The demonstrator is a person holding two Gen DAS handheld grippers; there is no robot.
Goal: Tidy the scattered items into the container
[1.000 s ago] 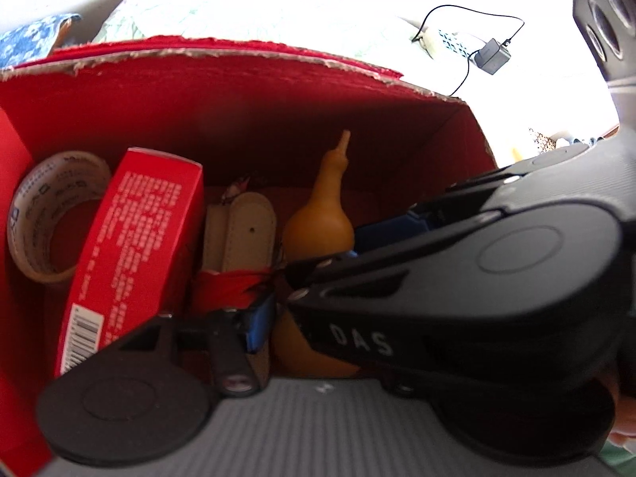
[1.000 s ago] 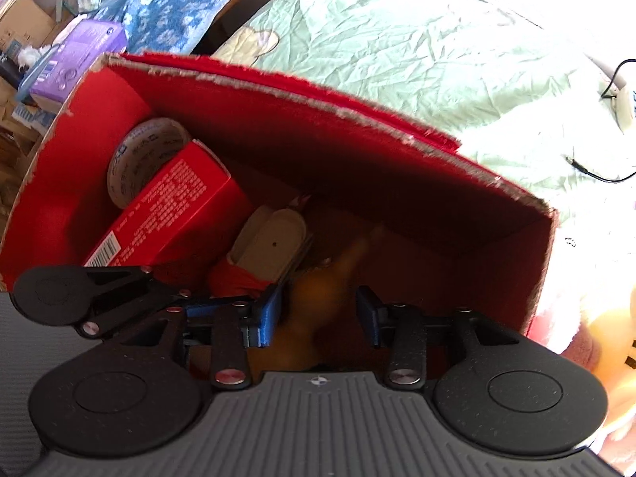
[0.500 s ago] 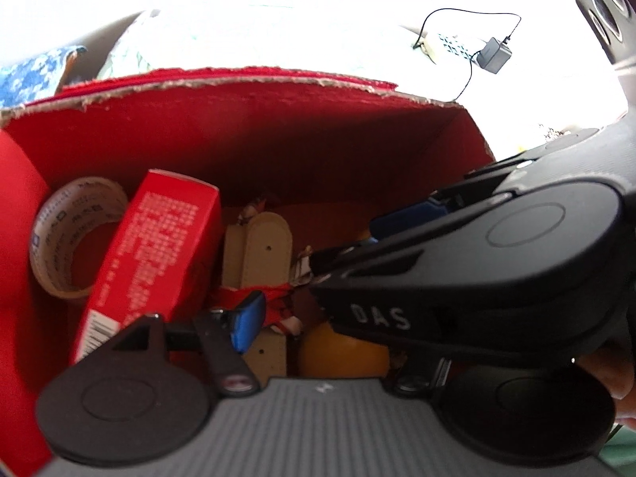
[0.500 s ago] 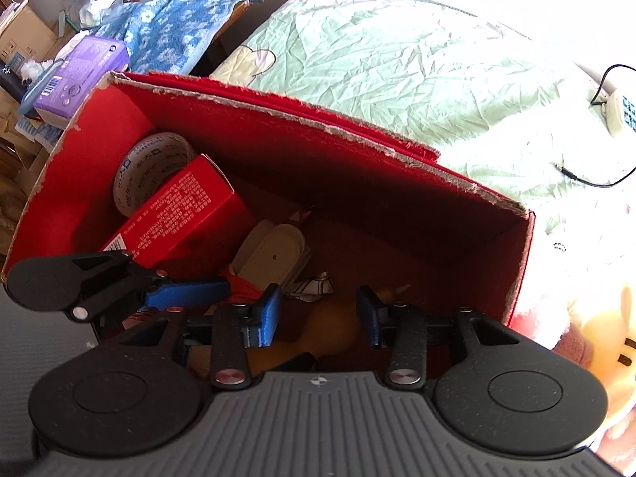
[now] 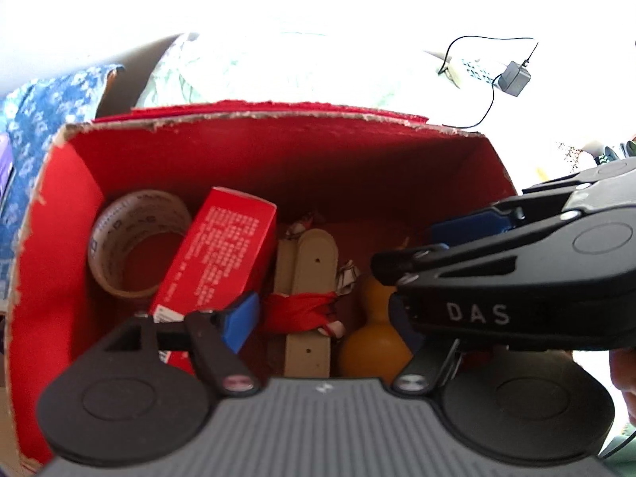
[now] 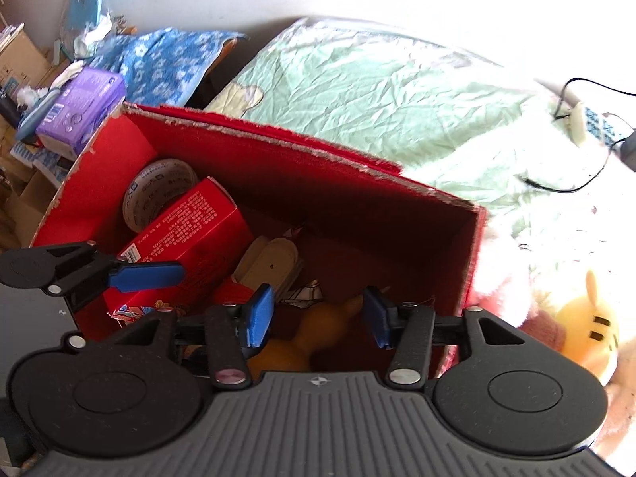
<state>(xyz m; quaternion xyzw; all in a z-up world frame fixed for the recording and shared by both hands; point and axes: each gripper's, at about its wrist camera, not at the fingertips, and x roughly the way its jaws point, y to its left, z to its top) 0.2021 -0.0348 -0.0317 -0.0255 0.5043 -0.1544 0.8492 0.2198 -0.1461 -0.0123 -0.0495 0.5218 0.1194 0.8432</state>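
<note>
My right gripper hangs wide and empty over the red box, the yellow gourd lying below its fingers near the right wall. My left gripper is wide too. Bare floor remains along the far wall.

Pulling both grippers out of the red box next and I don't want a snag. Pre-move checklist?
1. Right gripper open and empty: ok.
2. Yellow gourd lying in the red box, not gripped: ok.
3. Left gripper holding nothing: ok, though one finger is hidden.
4. Left fingers clear of the red carton: cannot tell, they overlap it in both views.
5. Clearance between the two grippers: cannot tell, they overlap in the left wrist view.
</note>
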